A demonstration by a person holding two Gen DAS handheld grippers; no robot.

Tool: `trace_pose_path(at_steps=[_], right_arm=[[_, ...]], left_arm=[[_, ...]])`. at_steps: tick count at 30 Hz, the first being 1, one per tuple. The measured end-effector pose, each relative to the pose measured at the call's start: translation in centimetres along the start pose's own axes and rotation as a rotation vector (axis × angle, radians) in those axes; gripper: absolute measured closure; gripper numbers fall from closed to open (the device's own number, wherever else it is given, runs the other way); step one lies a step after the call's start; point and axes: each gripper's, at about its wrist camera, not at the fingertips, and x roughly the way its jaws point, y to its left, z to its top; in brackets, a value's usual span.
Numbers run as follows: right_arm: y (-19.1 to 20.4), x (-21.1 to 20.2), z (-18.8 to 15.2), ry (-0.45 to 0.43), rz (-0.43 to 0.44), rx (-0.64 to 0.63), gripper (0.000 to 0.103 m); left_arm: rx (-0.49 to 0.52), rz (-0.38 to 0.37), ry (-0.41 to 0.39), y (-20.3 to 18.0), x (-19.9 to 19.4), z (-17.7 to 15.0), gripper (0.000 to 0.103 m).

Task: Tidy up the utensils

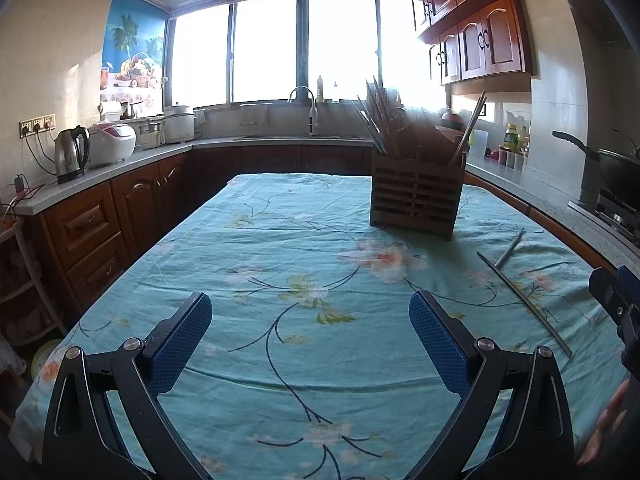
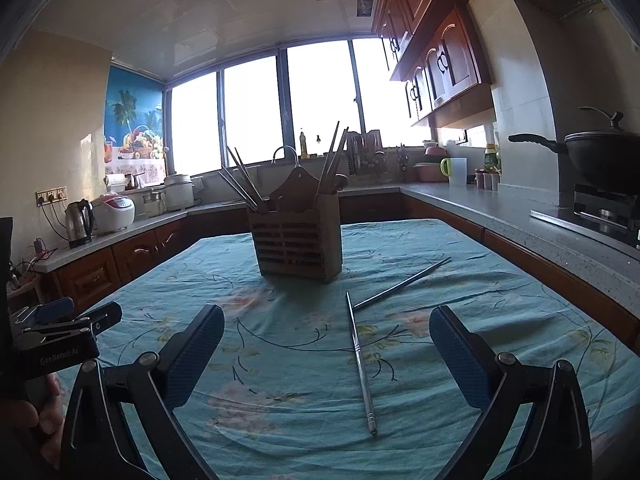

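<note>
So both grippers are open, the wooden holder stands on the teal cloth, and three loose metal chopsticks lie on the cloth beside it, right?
Almost. Only two loose metal chopsticks lie on the teal cloth, not three; the right wrist view shows them clearly. The rest holds: the wooden holder stands on the cloth, and both the left gripper and right gripper are open.

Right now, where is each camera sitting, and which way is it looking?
Left wrist view: sits on the left tool, facing across the teal tablecloth to the wooden holder and windows; its open blue fingers show, with the right tool and a hand at the right edge.
Right wrist view: sits on the right tool, facing the same way over two metal chopsticks; the left tool shows at the left.
Both share the holder, chopsticks, tablecloth and windows.
</note>
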Motion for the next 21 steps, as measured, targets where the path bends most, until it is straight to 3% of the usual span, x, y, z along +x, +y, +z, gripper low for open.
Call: trace_pose_path(at_steps=[21], right_arm=[[-0.06, -0.55, 0.32, -0.037, 0.018, 0.016, 0.0]], left_arm=[[0.027, 0.001, -0.027, -0.51, -0.43, 0.13, 0.002]])
